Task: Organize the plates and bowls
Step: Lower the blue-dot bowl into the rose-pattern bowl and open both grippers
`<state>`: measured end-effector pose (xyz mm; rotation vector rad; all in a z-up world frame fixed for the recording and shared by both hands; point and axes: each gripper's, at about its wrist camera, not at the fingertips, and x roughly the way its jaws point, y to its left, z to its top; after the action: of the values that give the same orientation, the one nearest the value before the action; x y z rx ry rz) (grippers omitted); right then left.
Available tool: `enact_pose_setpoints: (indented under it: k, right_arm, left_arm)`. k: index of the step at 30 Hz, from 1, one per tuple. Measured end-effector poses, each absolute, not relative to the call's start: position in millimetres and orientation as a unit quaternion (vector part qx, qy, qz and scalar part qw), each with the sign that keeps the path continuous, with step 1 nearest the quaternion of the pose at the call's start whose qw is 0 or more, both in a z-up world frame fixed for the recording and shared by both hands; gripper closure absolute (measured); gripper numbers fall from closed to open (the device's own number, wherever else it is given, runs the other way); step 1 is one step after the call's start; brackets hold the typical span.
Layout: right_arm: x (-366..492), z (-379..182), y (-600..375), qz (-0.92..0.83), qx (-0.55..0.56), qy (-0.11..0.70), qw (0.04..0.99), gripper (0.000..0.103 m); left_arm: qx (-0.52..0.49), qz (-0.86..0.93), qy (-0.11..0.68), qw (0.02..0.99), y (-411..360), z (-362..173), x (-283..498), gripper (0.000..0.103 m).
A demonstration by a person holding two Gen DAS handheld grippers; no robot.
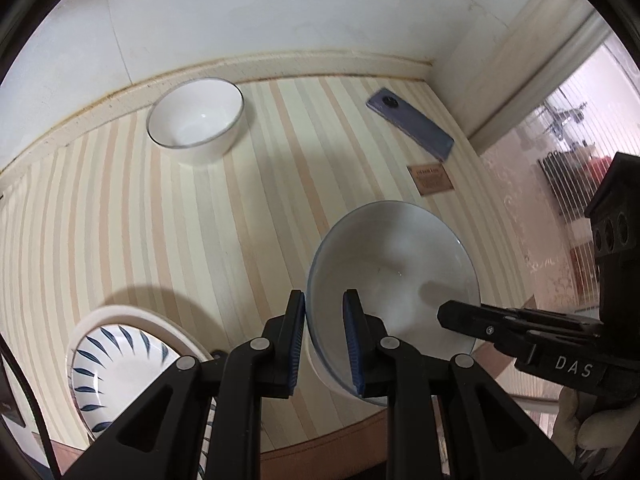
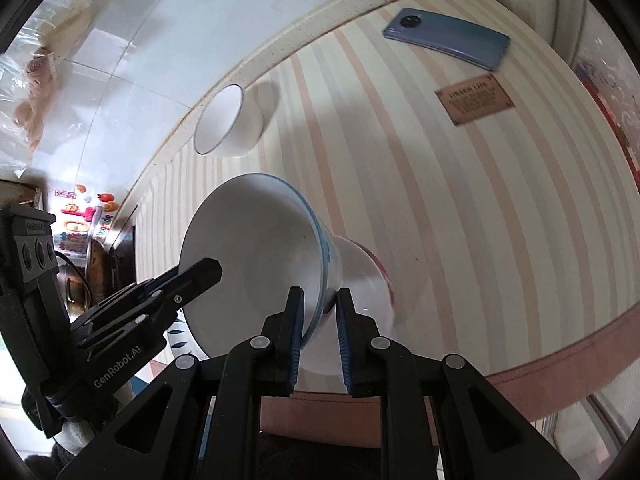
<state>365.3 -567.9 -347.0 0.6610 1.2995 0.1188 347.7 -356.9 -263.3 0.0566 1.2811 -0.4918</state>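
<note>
Writing: "DAS" in white on the right gripper (image 1: 452, 314); "GenRobot.AI" on the left gripper (image 2: 208, 270); brown label (image 2: 474, 98) on the cloth, words too small to read.
Left gripper: blue pads either side of the near rim of the blue-rimmed bowl (image 1: 394, 276), one pad inside, one outside, squeezing it.
Right gripper: pads pinched on the other side of that same rim, one in, one out.
Blue-rimmed bowl: tipped, between both grippers, over the striped tablecloth (image 1: 160, 220); seems to sit on a red-edged bowl (image 2: 368, 280).
Small white bowl (image 1: 196, 120): upright, far back by the wall, well apart.
Leaf-pattern plate (image 1: 116, 360): low left, beside the left gripper.
Phone (image 2: 448, 38): face down, far right corner.
</note>
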Motion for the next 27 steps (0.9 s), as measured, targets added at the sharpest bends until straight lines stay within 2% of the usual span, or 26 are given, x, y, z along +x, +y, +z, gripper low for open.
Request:
enact_pose_setpoints:
  k: [27]
  right_arm:
    - [352.9,-389.4,-567.3,0.040,0.298,0.630,0.716,0.085]
  left_arm:
    - [0.091,-0.228,0.627,0.739,-378.8,-309.6,333.8,0.086]
